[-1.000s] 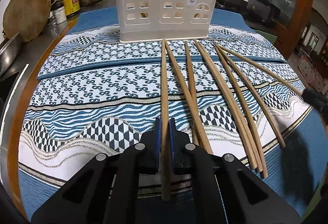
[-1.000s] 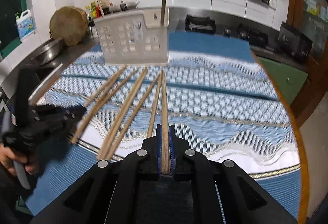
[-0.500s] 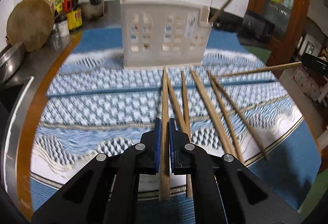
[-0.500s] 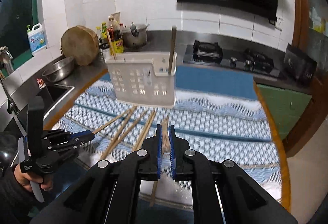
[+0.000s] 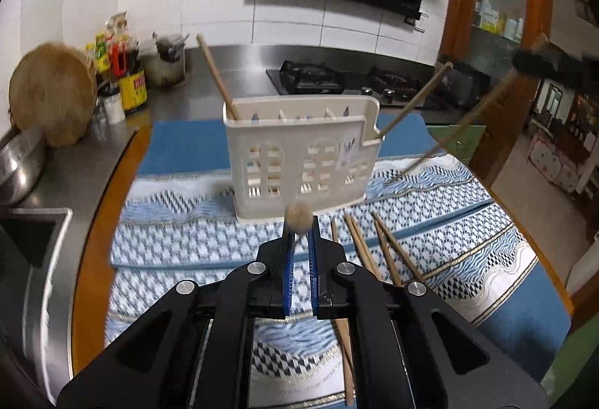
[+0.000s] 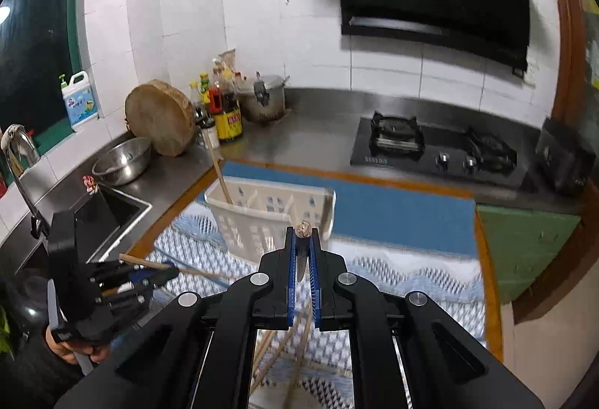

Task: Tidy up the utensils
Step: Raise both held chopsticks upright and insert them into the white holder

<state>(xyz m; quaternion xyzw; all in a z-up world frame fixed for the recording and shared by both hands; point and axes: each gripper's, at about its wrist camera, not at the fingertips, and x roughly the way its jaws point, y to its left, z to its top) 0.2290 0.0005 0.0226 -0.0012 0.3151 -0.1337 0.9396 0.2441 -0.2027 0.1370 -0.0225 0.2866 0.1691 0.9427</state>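
1. Looking along the left gripper (image 5: 300, 221) in the left wrist view: the blue-padded fingers (image 5: 289, 259) stand narrow, clamped on one wooden chopstick (image 5: 298, 217) whose blurred round end points at the camera, just above the fingertips.
2. The white utensil holder (image 5: 299, 161) stands upright on the patterned blue-and-white cloth (image 5: 194, 244), directly beyond the held chopstick. One stick (image 5: 217, 77) leans out of its left end, another (image 5: 415, 102) out of its right.
3. Loose chopsticks (image 5: 378, 248) lie on the cloth to the right of the fingers — whether they touch one another cannot be told.
4. In the right wrist view, the right gripper (image 6: 302, 235) is likewise narrow, its pads pressing on a second chopstick (image 6: 302, 230) seen end-on at the fingertips.
5. The holder (image 6: 262, 214) sits beyond and slightly left, blurred, one stick rising from its left end.
6. At lower left a hand (image 6: 71, 353) bears the left gripper (image 6: 164, 272) — a chopstick (image 6: 198, 272) passes through its tips.
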